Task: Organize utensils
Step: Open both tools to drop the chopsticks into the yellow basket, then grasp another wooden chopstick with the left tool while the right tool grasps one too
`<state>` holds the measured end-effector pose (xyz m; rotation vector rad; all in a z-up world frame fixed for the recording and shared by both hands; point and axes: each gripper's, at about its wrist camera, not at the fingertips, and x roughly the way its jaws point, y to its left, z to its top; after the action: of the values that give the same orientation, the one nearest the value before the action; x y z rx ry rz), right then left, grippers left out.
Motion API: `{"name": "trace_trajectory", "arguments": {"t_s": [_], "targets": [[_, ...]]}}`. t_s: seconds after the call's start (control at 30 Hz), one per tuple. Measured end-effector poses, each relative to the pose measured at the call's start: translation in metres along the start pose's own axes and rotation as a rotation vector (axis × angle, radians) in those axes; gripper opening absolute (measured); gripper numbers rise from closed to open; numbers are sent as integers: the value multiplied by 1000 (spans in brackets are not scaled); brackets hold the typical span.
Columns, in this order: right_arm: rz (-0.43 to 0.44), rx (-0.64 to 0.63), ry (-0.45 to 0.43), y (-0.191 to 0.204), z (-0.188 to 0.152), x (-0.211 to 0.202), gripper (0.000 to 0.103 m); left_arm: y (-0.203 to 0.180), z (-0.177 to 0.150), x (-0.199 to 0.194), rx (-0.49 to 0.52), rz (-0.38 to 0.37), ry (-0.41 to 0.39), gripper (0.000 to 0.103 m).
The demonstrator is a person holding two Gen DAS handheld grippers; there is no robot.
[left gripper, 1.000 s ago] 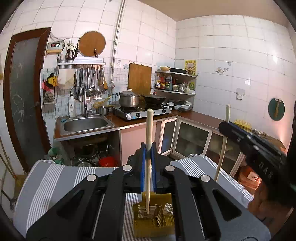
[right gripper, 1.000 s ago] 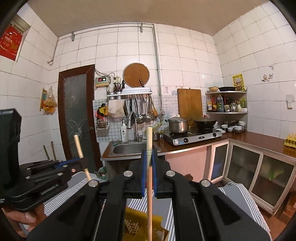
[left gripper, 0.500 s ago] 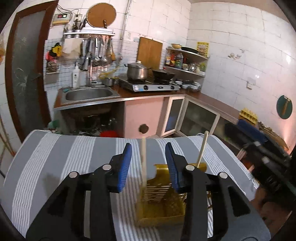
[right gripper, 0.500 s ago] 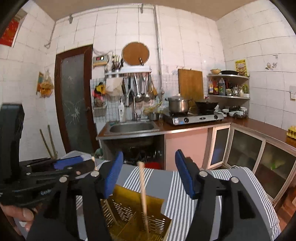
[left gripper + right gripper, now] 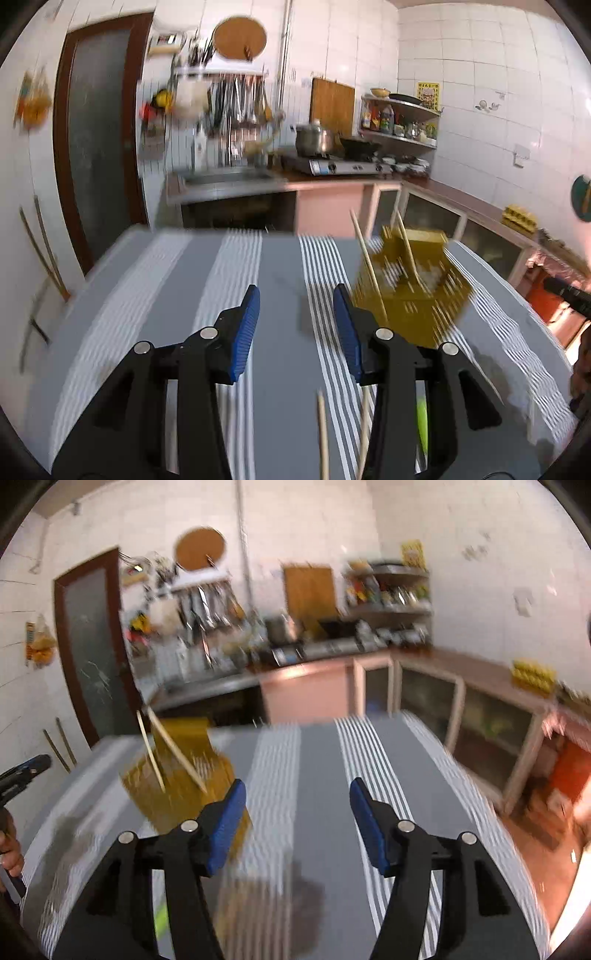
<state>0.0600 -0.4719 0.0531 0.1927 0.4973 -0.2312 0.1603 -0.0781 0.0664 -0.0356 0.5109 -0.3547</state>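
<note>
A yellow slotted utensil basket (image 5: 410, 291) stands on the grey striped tablecloth (image 5: 221, 280) with two wooden chopsticks (image 5: 369, 266) leaning in it. It also shows in the right wrist view (image 5: 181, 775), blurred. My left gripper (image 5: 296, 325) is open and empty, left of the basket. My right gripper (image 5: 297, 819) is open and empty, right of the basket. More wooden chopsticks (image 5: 323, 435) and a green-handled utensil (image 5: 422, 424) lie on the cloth under the left gripper.
The kitchen counter with sink (image 5: 225, 181) and stove (image 5: 343, 166) runs behind the table. Glass-front cabinets (image 5: 428, 698) stand at the right. A dark door (image 5: 99, 129) is at the left. The other gripper's tip (image 5: 565, 295) shows at the right edge.
Both grippers let go of their chopsticks, which now stand in the basket. Both have pulled back and apart from the basket, left one leftward, right one rightward, tilting down toward the table.
</note>
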Motion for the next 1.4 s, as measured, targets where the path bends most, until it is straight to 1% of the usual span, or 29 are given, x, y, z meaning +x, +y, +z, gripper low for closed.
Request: {"name": "trace_trajectory", "arguments": {"t_s": [0.03, 0.07, 0.13, 0.17, 0.2, 0.23, 0.3, 0.4, 0.47, 0.57, 0.67, 0.8, 0.87, 0.93, 1.03, 1.13, 1.27, 1.4], "targets": [[-22, 4, 24, -5, -20, -10, 58, 3, -13, -7, -15, -3, 10, 41], [-36, 11, 38, -8, -36, -18, 58, 6, -28, -15, -34, 2, 20, 44], [-45, 28, 63, -11, -66, -32, 58, 10, -61, -30, -66, 3, 48, 45], [-46, 60, 90, -14, -86, -39, 58, 10, -77, -37, -61, 26, 53, 45], [-43, 74, 109, -16, -97, -43, 58, 9, -90, -43, -56, 48, 63, 45], [-51, 81, 126, -16, -109, -48, 58, 10, -105, -47, -65, 48, 90, 45], [-56, 82, 152, -15, -126, -54, 58, 6, -128, -52, -65, 27, 144, 45], [-45, 44, 175, -4, -138, -57, 58, -2, -141, -54, -46, -5, 176, 45], [-13, 28, 204, 7, -136, -49, 58, -10, -141, -50, -18, -15, 178, 45], [-10, -7, 225, 26, -131, -37, 58, -20, -136, -41, -14, -25, 185, 46], [-13, -42, 254, 45, -126, -20, 58, -31, -132, -30, 12, -19, 197, 47], [-8, -47, 289, 61, -126, -2, 58, -38, -131, -11, 25, -29, 246, 47], [-1, -54, 321, 68, -127, 9, 58, -40, -131, -2, 31, -54, 275, 47], [3, -62, 356, 75, -128, 23, 58, -43, -130, 7, 41, -54, 293, 47], [-15, -62, 379, 80, -127, 36, 57, -47, -126, 19, 50, -59, 303, 47], [-22, -61, 400, 81, -125, 47, 49, -53, -120, 31, 68, -55, 313, 47], [-34, -68, 423, 82, -126, 60, 49, -56, -116, 46, 76, -47, 345, 47], [-56, -85, 446, 78, -126, 72, 45, -60, -114, 63, 86, -45, 386, 47]]}}
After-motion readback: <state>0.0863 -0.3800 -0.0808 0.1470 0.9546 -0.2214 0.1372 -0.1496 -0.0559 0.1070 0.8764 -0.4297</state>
